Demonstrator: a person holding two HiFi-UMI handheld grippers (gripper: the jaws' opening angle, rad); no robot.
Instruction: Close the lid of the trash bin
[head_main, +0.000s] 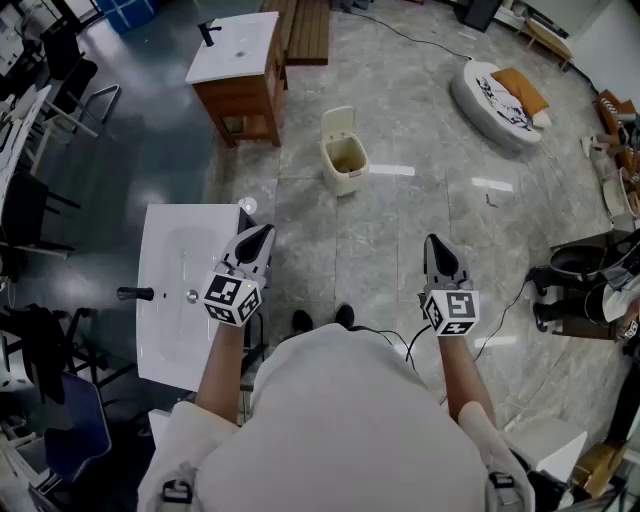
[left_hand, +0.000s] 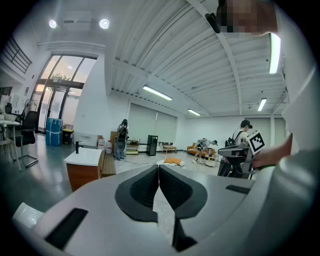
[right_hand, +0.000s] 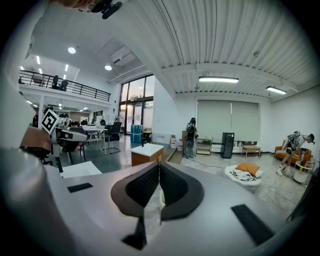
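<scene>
A small cream trash bin (head_main: 344, 160) stands on the marble floor ahead, its lid (head_main: 338, 122) tipped up at the back so the inside shows. My left gripper (head_main: 262, 234) is held out at the left, well short of the bin, jaws shut and empty. At the right, my right gripper (head_main: 436, 242) is level with it, also shut on nothing. In the left gripper view the left gripper (left_hand: 159, 168) has its dark pads pressed together. The right gripper (right_hand: 159, 166) looks the same in its own view, with a sliver of the trash bin (right_hand: 161, 195) behind the pads.
A white basin top (head_main: 180, 290) with a black tap lies just left of my left arm. A wooden vanity cabinet (head_main: 238, 75) stands beyond it. A round floor cushion (head_main: 500, 100) lies far right, black chairs (head_main: 40, 70) at the left edge, and a cable runs along the floor near my feet.
</scene>
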